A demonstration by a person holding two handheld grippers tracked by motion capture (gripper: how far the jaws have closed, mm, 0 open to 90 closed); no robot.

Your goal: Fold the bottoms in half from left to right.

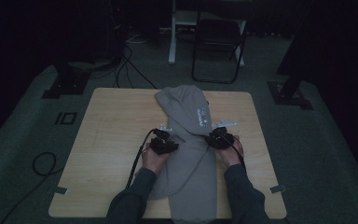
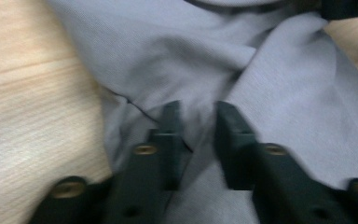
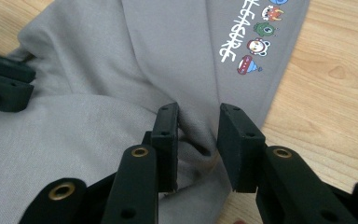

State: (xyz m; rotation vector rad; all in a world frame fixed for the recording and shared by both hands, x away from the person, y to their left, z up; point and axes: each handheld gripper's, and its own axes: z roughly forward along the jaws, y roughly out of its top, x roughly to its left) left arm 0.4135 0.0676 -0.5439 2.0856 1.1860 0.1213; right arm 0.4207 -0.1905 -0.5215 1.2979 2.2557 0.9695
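Wooden table [image 1: 107, 140] carried a grey hoodie [image 1: 186, 158], with a folding chair [image 1: 216, 46] on the floor beyond. Garment ran lengthwise from near edge toward far edge, its printed patch [image 3: 254, 42] on the far part. Left gripper [image 2: 198, 123] and right gripper [image 3: 198, 126] each pinched a fold of cloth at the 2 sides.

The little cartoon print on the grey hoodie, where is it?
In the high view the cartoon print sits on the grey hoodie, right of centre, just beyond the right gripper.
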